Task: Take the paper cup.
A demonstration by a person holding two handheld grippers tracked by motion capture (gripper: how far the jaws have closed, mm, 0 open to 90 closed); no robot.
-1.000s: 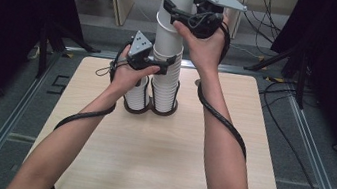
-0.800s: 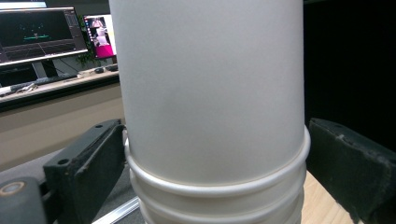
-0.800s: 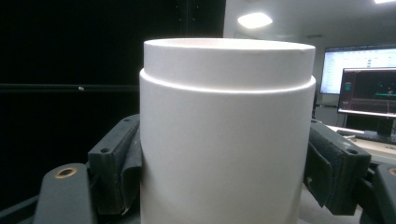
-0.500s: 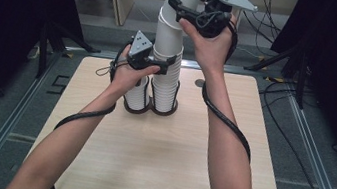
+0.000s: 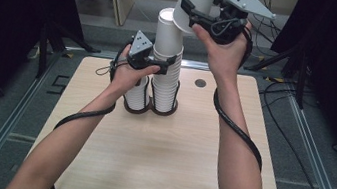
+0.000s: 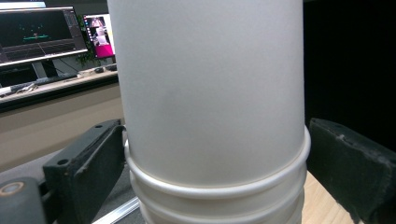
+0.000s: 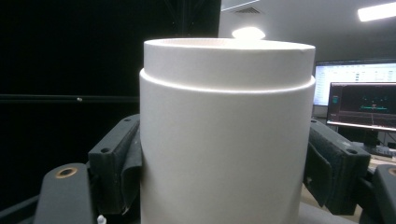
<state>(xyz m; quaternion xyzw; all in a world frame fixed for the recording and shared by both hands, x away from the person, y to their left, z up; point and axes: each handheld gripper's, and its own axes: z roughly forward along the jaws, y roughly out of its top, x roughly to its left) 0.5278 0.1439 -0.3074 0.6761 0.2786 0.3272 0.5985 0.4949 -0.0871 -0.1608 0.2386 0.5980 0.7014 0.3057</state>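
On the wooden counter [image 5: 157,158] stand two stacks of upturned white paper cups, side by side and touching at the base: a tall stack [image 5: 166,69] on the right and a short stack [image 5: 137,96] on the left, each with a dark ring around its foot. One single paper cup [image 5: 196,2], also upturned, is held in the air above and to the right of the tall stack, clear of its top. The cups within each stack are too closely nested to count.

Beyond the counter lie a metal floor rail, loose cables and dark stand legs; a small dark round spot [image 5: 200,83] sits on the counter top right of the stacks. Two forearms reach in from the near edge, a black cable looping along each. The left hand partly hides the short stack, and nothing lies between the lifted cup and the tall stack.

Left claw [image 5: 165,64]: its jaws sit either side of the tall stack, about halfway up, pads against the wall just above a cup's rolled rim, as the left gripper view [image 6: 212,140] shows close up, pinching the stack.

Right claw [image 5: 189,12]: its jaws pinch the single cup across its body, one pad on each side, seen plainly in the right gripper view [image 7: 224,154], where the cup's recessed base faces up.
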